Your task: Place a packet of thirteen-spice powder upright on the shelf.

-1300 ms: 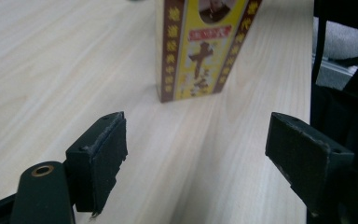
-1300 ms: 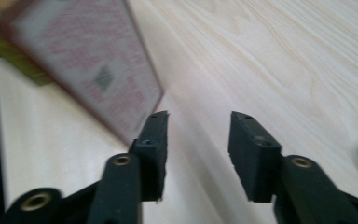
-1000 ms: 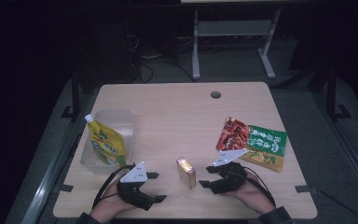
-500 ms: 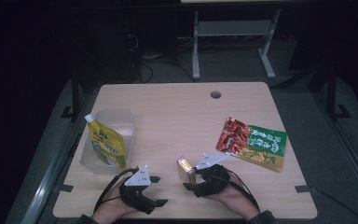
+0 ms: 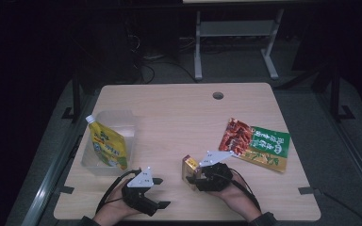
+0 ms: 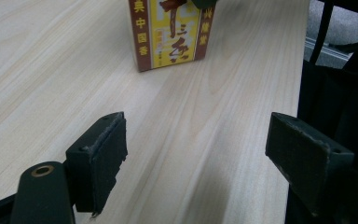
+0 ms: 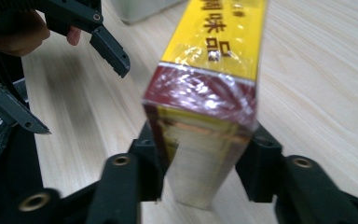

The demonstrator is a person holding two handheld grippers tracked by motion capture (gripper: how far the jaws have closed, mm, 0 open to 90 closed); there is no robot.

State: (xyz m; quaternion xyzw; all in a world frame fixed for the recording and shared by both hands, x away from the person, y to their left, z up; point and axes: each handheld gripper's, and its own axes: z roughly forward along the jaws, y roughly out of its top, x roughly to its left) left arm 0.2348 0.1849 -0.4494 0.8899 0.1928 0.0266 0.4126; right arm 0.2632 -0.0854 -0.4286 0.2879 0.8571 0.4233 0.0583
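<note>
Right tongs (image 7: pixel 200 175), jaws just closing, are clamping the small yellow-and-maroon cellophane-wrapped box (image 7: pixel 209 88) standing on the pale wooden counter (image 5: pixel 169 108); left tongs (image 5: pixel 158 192) are resting wide open nearby, gripping nothing

one box (image 5: pixel 189 167), one tub (image 5: pixel 122 121), three pouches (image 5: pixel 107 147)

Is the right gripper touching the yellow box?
Touching. In the right gripper view both jaws of the right gripper press the sides of the yellow box.

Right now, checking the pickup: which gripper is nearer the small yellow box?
Right. The right gripper has its jaws around the small yellow box; the left gripper sits apart, open.
</note>
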